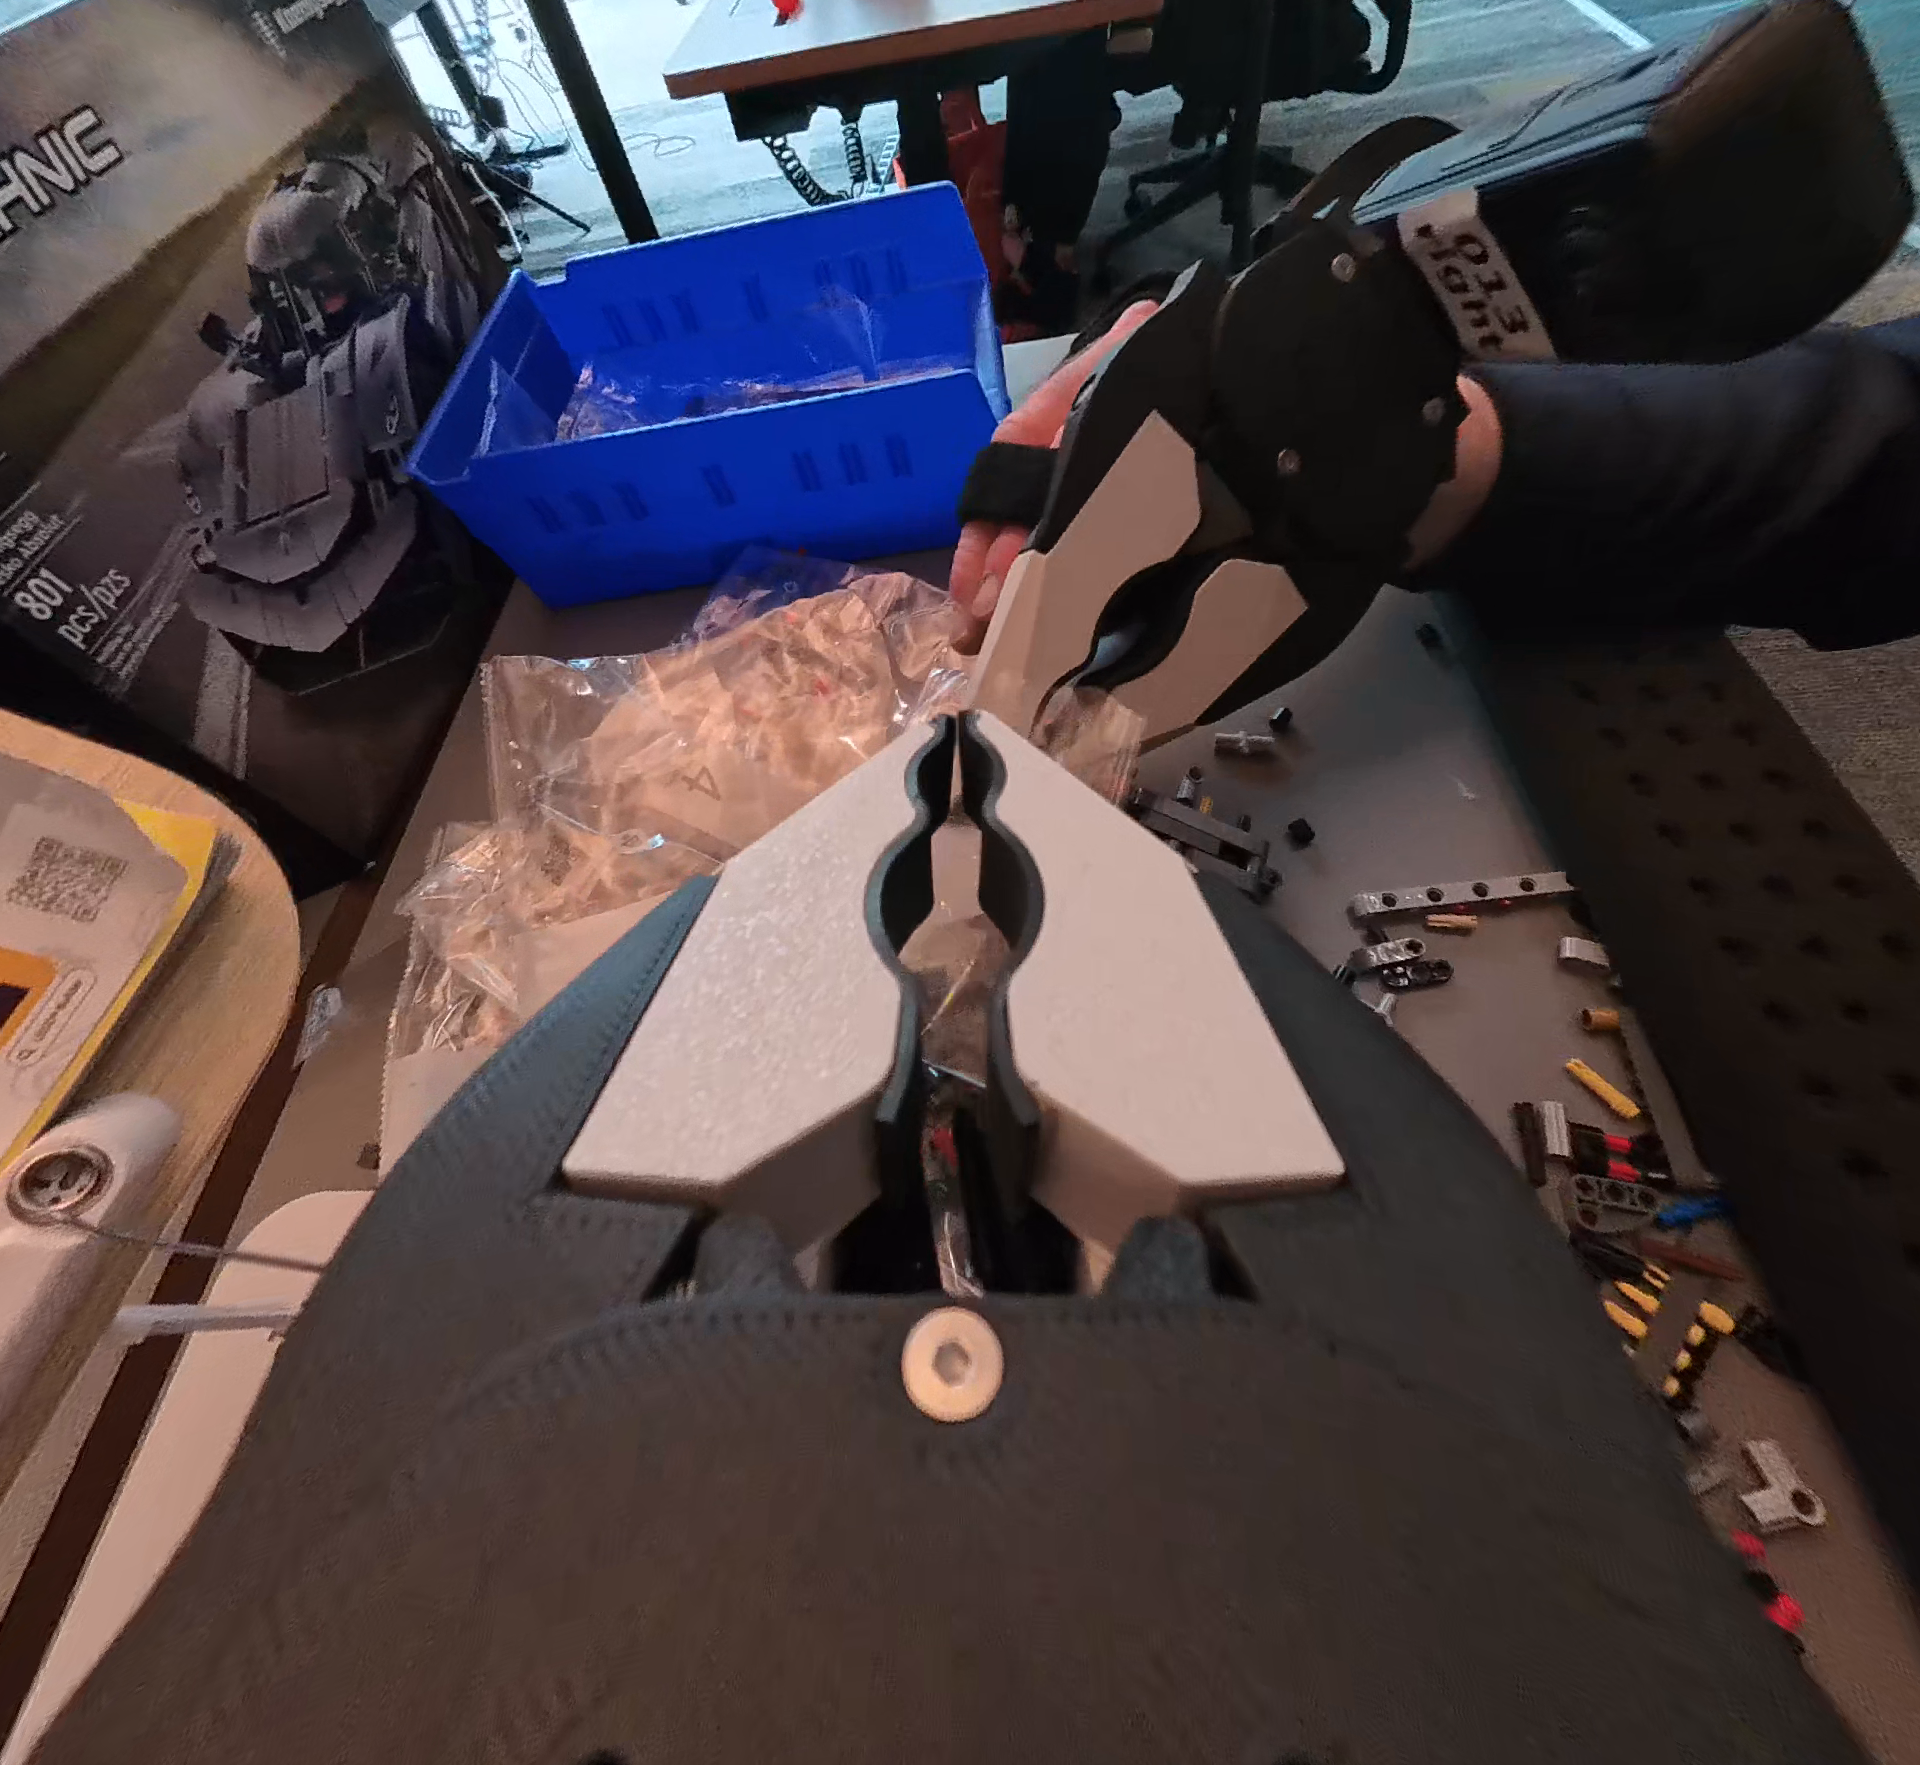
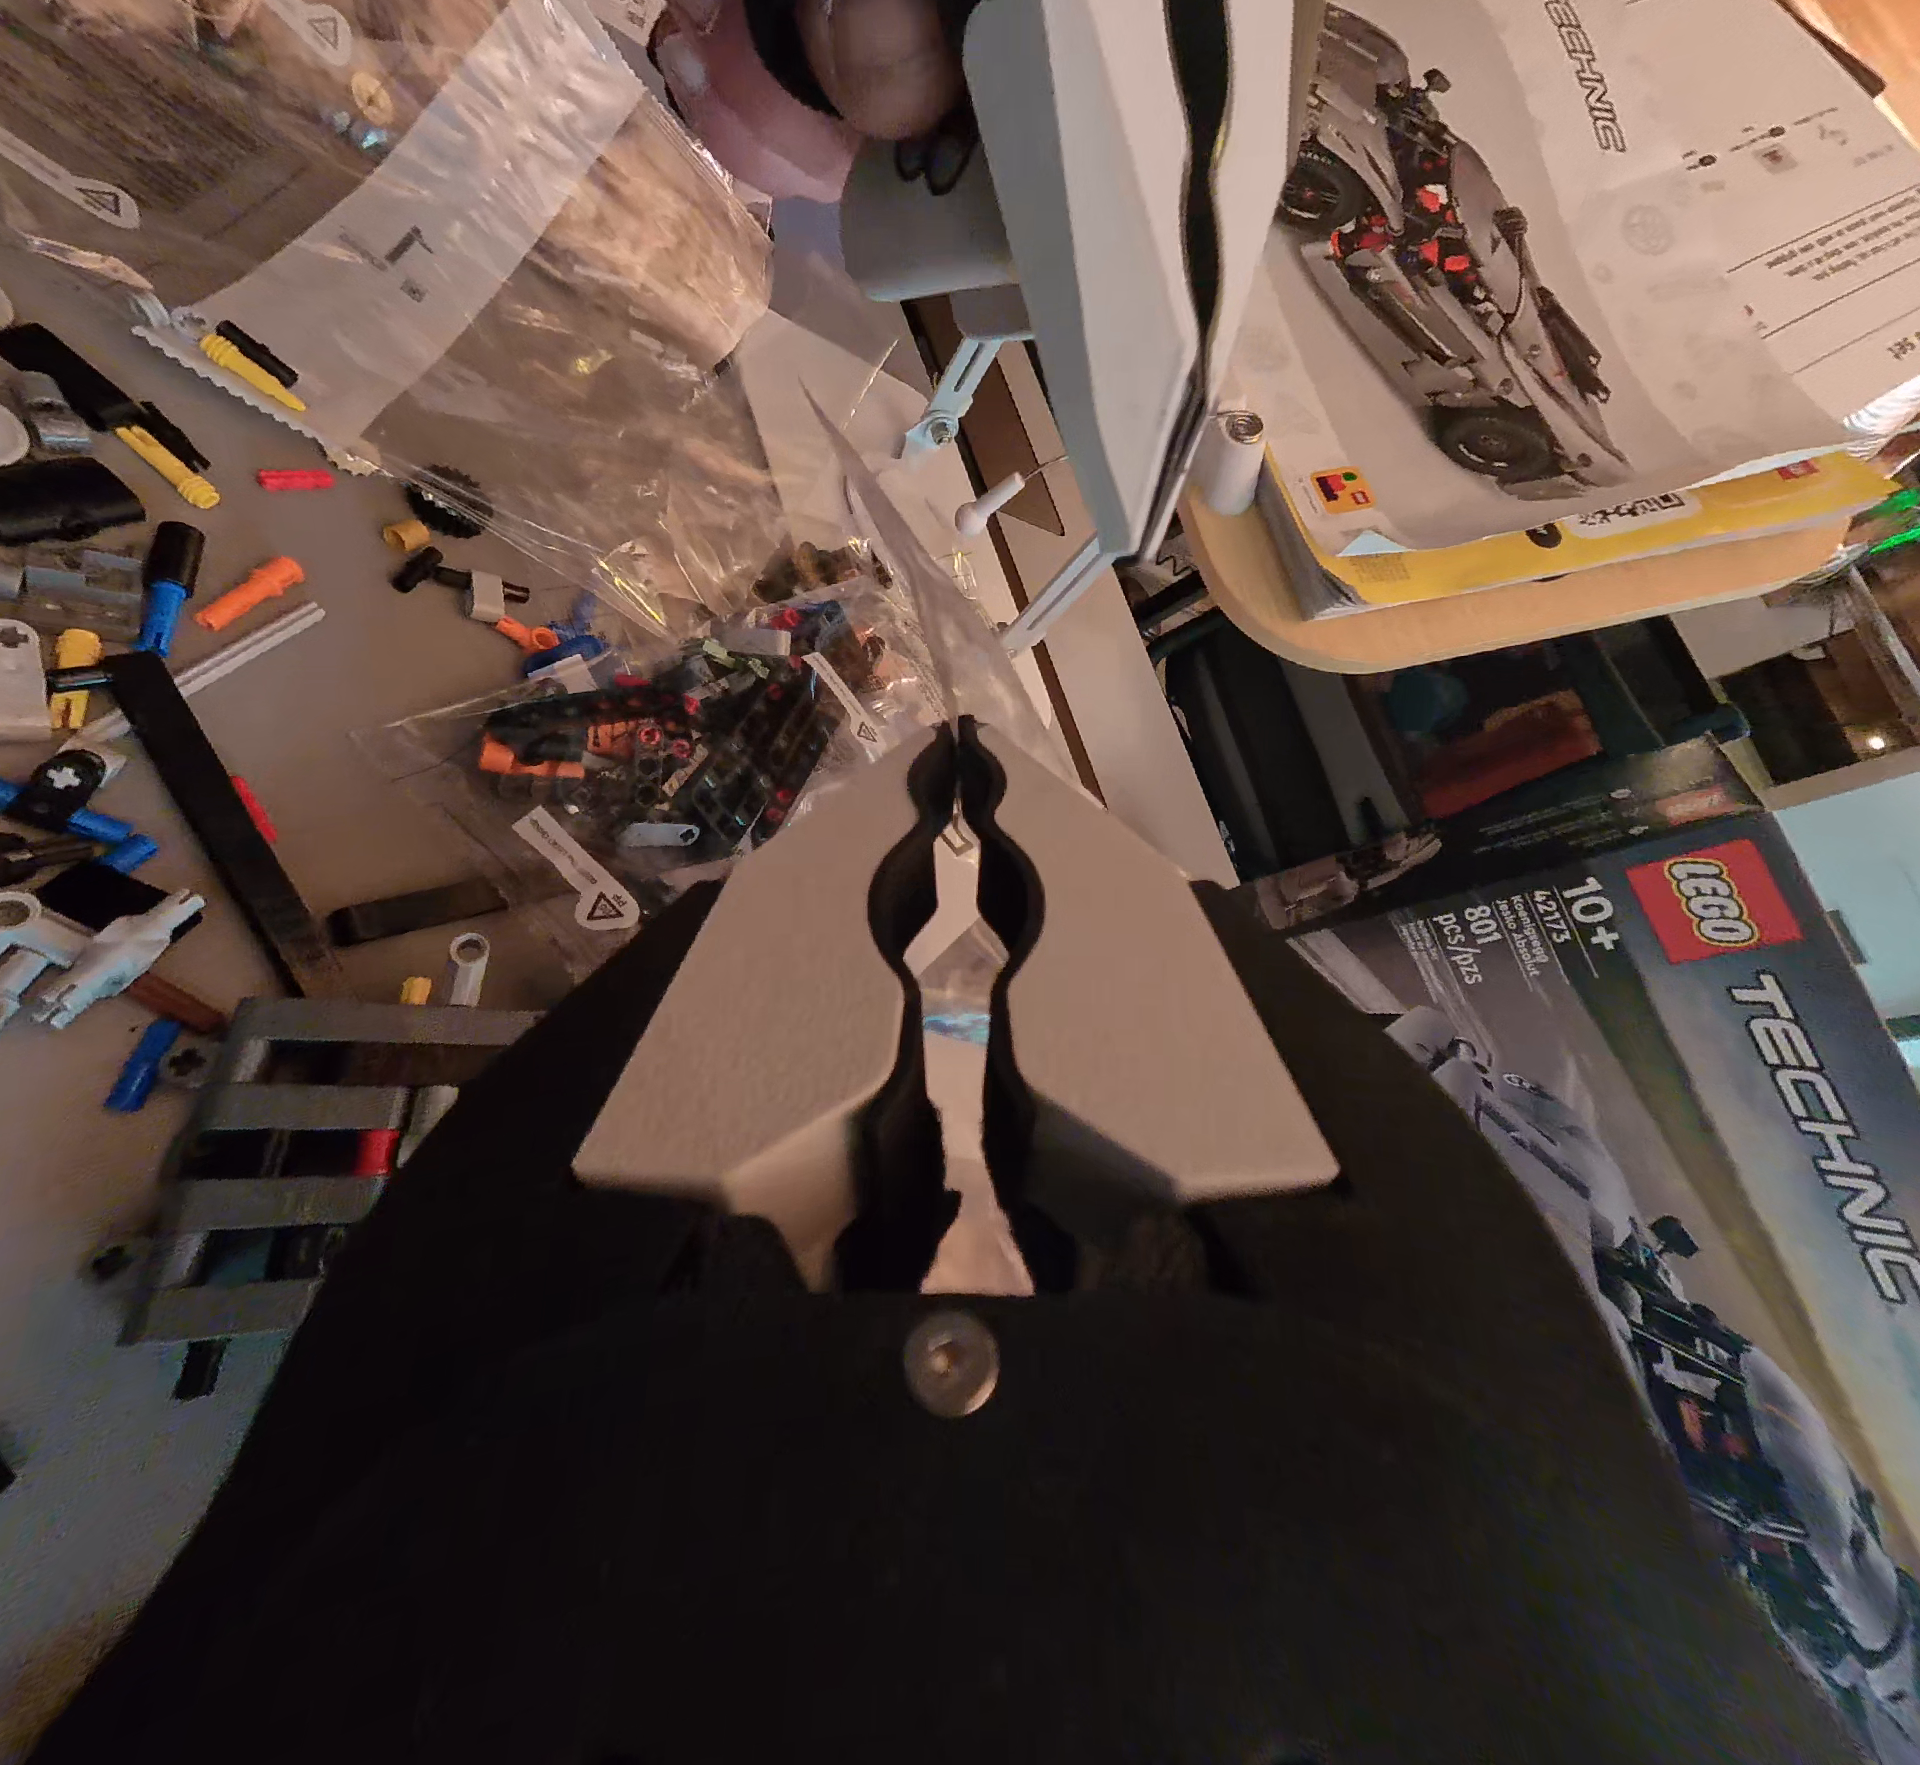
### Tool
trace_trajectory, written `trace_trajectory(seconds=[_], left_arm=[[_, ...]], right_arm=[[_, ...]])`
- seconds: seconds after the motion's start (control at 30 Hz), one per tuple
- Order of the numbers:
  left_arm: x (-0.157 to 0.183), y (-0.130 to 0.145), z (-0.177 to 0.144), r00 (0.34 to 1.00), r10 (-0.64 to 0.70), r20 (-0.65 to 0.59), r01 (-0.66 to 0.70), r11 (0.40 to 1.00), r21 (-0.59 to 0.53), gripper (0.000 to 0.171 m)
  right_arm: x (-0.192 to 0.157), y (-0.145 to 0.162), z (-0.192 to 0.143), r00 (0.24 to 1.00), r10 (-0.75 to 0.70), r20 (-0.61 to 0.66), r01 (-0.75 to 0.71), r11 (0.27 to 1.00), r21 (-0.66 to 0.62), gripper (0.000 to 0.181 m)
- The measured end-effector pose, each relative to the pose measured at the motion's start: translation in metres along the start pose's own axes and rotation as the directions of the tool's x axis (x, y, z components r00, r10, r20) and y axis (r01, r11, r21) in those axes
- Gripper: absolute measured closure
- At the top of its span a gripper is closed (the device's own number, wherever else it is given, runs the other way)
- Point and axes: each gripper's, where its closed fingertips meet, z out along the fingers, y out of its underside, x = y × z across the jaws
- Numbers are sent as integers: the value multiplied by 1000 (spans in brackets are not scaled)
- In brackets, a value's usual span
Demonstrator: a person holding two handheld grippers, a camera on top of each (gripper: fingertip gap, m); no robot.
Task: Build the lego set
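My left gripper (image 1: 958, 728) is shut on the edge of a small clear plastic bag of dark Lego parts (image 2: 665, 780); parts show through the gap between its fingers. My right gripper (image 2: 958, 733) is also shut on the clear film of this bag. The two tips are almost touching; the right gripper (image 1: 1070, 707) comes in from the upper right in the left wrist view, and the left gripper (image 2: 1153, 541) comes down from the top in the right wrist view. Loose Lego parts (image 1: 1600, 1144) lie scattered on the grey table, and also show in the right wrist view (image 2: 156, 520).
A blue bin (image 1: 707, 468) holding bags stands behind a heap of clear bags (image 1: 675, 759). The Lego box (image 2: 1662, 1040) and instruction booklets (image 2: 1558, 209) on a small wooden stand are on one side. A grey frame assembly (image 2: 281, 1175) lies nearby. A black perforated board (image 1: 1714, 884) borders the parts.
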Motion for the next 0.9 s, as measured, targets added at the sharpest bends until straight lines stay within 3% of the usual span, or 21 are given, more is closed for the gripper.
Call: trace_trajectory(seconds=[0.37,0.47,0.67,0.9], left_arm=[[-1,1,4,1000,-2,16,3,1000,-30,170],[14,4,3,998,-24,-60,20,998,-63,155],[13,26,13,998,-48,-35,40,979,-202,138],[14,27,18,998,-45,-46,36,981,-190,152]], right_arm=[[-11,-1,5,996,-94,7,94,995,-35,181],[-13,1,9,991,-133,-10,132,989,-64,181],[-6,-1,9,980,-184,-72,178,980,-85,181],[-5,-4,8,976,-198,-90,191,978,-79,181]])
